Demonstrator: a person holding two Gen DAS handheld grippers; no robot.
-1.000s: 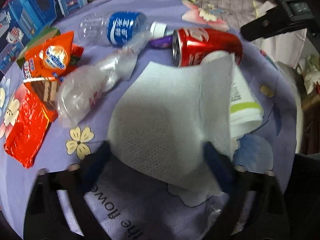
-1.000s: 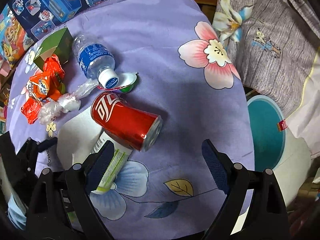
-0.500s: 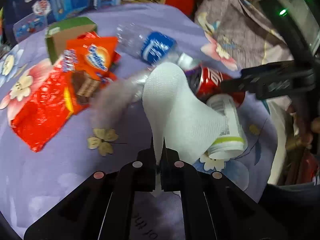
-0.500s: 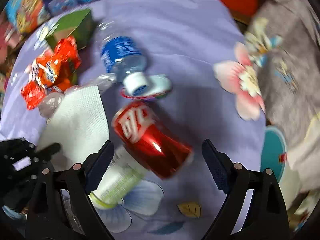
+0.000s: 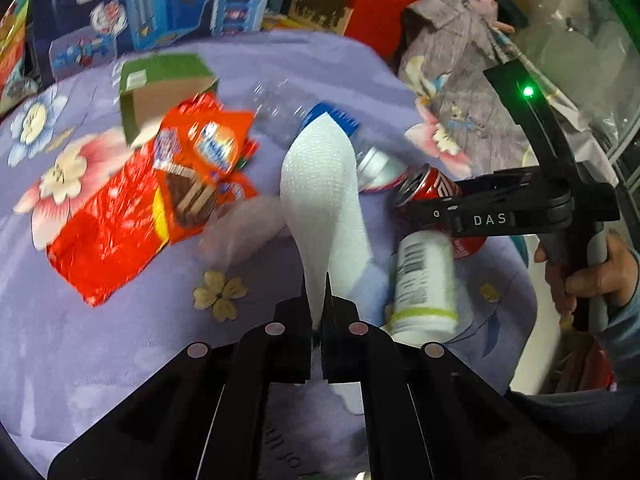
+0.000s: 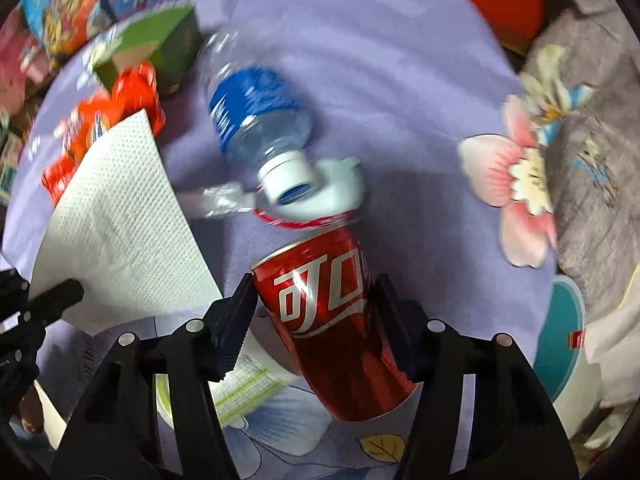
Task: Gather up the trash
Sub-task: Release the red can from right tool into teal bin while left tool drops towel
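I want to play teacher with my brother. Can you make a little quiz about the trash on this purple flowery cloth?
1. True or false: the left hand-held gripper is shut on the paper towel.
2. What sits between the fingers of the right hand-held gripper? A) water bottle B) red can C) green box
3. Fill in: the water bottle lies on its side with its white ____ pointing toward the red can.

Key:
1. True; the towel hangs pinched between the closed fingers.
2. B; the jaws have just been closing around the can, which lies on its side.
3. Cap.
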